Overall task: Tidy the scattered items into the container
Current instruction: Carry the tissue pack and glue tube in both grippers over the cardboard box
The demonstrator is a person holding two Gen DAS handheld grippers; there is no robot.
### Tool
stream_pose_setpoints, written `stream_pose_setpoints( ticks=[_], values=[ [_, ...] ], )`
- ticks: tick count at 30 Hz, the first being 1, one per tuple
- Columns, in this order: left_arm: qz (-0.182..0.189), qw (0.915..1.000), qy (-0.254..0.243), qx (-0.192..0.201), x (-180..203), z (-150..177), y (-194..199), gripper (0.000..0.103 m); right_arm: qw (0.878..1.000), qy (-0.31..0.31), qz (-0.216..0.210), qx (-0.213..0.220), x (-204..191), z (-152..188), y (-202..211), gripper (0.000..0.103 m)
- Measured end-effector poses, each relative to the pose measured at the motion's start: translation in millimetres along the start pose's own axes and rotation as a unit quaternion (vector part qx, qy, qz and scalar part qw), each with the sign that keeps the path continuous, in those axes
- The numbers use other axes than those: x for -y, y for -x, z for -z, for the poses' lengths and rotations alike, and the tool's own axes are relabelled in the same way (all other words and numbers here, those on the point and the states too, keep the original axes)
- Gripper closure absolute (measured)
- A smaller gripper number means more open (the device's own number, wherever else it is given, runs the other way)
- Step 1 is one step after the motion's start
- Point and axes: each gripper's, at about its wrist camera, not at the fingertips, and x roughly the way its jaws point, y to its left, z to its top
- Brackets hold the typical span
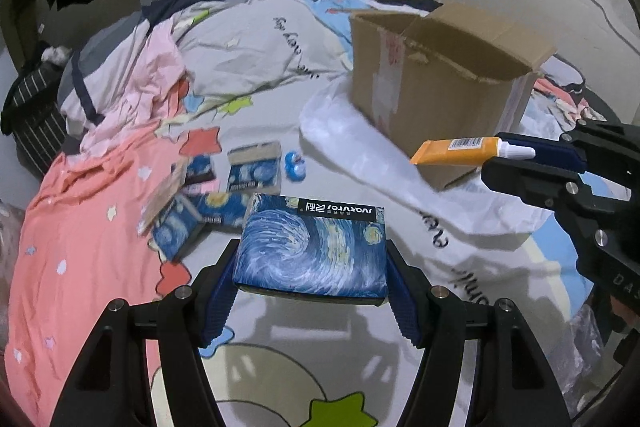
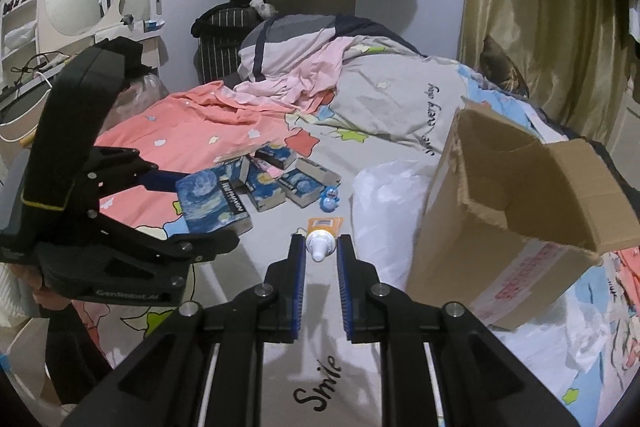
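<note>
**Two items lifted, carton not yet reached**

Step in hand, judged: carry both loads over the cardboard box (image 2: 516, 215), which stands open-topped at the right of the bed on a white plastic bag (image 1: 360, 147). Bring each gripper above the opening, clear of the raised flap, before letting go; the wide pack first, flat side down.

- Left gripper (image 1: 310, 291): jaws partly apart, clamped on the sides of a starry-print tissue pack (image 1: 312, 251), held off the bedsheet (image 2: 280, 307).
- Right gripper (image 2: 320, 255): clenched narrowly on the white cap end of an orange tube (image 1: 456, 151).
- Remaining: several small starry packs (image 2: 276, 183) and a blue figurine (image 2: 329, 199), far left of the box.
</note>
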Motion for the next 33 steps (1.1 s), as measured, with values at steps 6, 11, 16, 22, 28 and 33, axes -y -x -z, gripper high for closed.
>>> stream_pose_setpoints(
  ticks=[6, 11, 16, 22, 28, 33],
  values=[
    [0.005, 0.9996, -0.017, 0.02, 16.4, -27.4, 6.5, 0.035, 0.999, -0.008, 0.013, 0.029, 16.4, -12.3, 21.2, 0.088],
    [0.011, 0.9989, -0.034, 0.032, 32.8, -44.5, 8.8, 0.035, 0.998, -0.015, 0.034, 0.047, 35.2, -19.4, 39.7, 0.088],
    [0.04, 0.9977, -0.025, 0.048, 42.5, -64.7, 13.2, 0.035, 0.997, -0.03, 0.052, 0.057, 60.6, -18.4, 51.7, 0.088],
    [0.04, 0.9961, -0.051, 0.06, 66.9, -87.5, 11.9, 0.035, 0.995, -0.045, 0.073, 0.059, 91.6, -16.6, 58.3, 0.088],
    [0.063, 0.991, -0.081, 0.086, 96.0, -113.9, 14.6, 0.035, 0.993, -0.055, 0.095, 0.049, 118.3, -11.4, 56.4, 0.088],
    [0.065, 0.9881, -0.112, 0.082, 122.8, -133.6, -1.6, 0.035, 0.992, -0.059, 0.109, 0.034, 136.4, -8.5, 48.5, 0.088]
  ],
)
